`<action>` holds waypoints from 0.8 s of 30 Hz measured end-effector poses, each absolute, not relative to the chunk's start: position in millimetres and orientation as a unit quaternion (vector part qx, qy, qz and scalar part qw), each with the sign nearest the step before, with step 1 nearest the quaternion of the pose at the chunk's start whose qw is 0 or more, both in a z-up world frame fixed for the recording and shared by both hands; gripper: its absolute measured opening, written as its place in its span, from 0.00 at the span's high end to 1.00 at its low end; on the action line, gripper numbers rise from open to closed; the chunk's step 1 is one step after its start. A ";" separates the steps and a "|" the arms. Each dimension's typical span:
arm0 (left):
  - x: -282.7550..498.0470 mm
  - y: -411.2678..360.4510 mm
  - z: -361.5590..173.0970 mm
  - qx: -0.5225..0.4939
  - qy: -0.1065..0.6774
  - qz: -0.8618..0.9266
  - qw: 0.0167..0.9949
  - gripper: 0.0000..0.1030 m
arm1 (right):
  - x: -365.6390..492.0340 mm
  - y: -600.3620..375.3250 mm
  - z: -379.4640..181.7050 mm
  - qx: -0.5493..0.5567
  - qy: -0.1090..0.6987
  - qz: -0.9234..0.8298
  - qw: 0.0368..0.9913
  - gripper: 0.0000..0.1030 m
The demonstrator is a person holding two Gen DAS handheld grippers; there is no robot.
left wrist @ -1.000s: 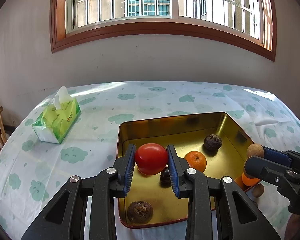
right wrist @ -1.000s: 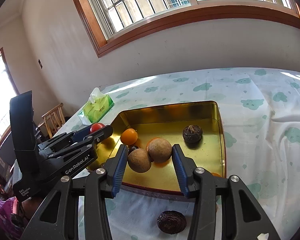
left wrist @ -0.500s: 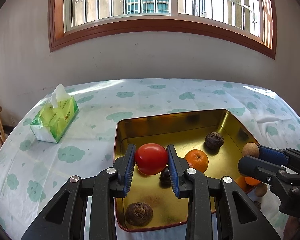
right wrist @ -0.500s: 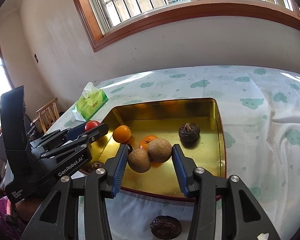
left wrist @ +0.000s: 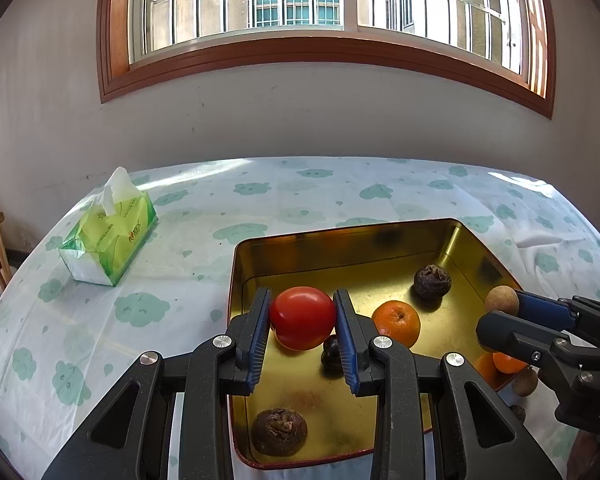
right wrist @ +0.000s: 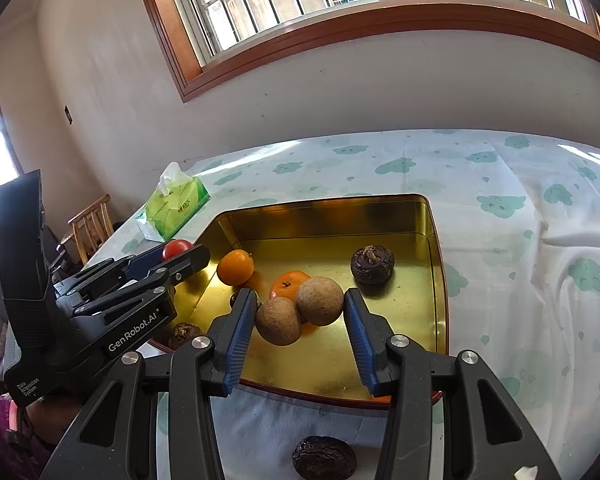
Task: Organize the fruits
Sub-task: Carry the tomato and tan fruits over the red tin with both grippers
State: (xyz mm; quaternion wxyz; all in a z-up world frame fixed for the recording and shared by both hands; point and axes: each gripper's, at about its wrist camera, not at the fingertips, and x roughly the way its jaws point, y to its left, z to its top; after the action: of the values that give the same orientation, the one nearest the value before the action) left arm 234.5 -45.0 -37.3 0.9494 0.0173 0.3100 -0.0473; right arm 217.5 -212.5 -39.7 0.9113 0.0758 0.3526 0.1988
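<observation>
Right wrist alone shows dark fruit [right wrist: 324,457] (outside tin [right wrist: 440,264]); left claw [left wrist: 302,320] grips tomato [left wrist: 302,317].

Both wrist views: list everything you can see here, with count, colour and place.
tray: one, gold with a red rim, on the table
tomato: one, red, gripped above the tray
oranges: two, orange, in the tray
tan fruits: two, light brown, gripped side by side above the tray
wrinkled fruits: three, dark brown, two in the tray, one on the cloth in front of it
small dark fruit: one, in the tray, beneath the tomato
tissue pack: one, green, left of the tray
tablecloth: white with green clouds
chair: one, wooden, beside the table
window: brown frame, back wall
left tool: black, blue pads, holding the tomato
right tool: black, blue pads, holding the tan fruits
</observation>
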 end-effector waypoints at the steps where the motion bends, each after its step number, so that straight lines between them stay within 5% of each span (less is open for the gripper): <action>1: 234.6 -44.8 -37.3 0.017 0.310 -0.048 0.949 0.69 | 218.3 -212.7 -40.0 0.076 0.353 0.199 0.911 0.58; 24: 240.7 -41.1 -42.0 0.011 0.313 -0.045 0.949 0.69 | 221.7 -212.3 -42.9 0.075 0.355 0.199 0.911 0.58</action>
State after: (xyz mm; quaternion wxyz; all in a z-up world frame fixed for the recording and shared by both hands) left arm 240.7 -41.1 -42.0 0.9487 0.0112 0.3128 -0.0454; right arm 221.7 -212.3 -42.9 0.9105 0.0752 0.3546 0.1987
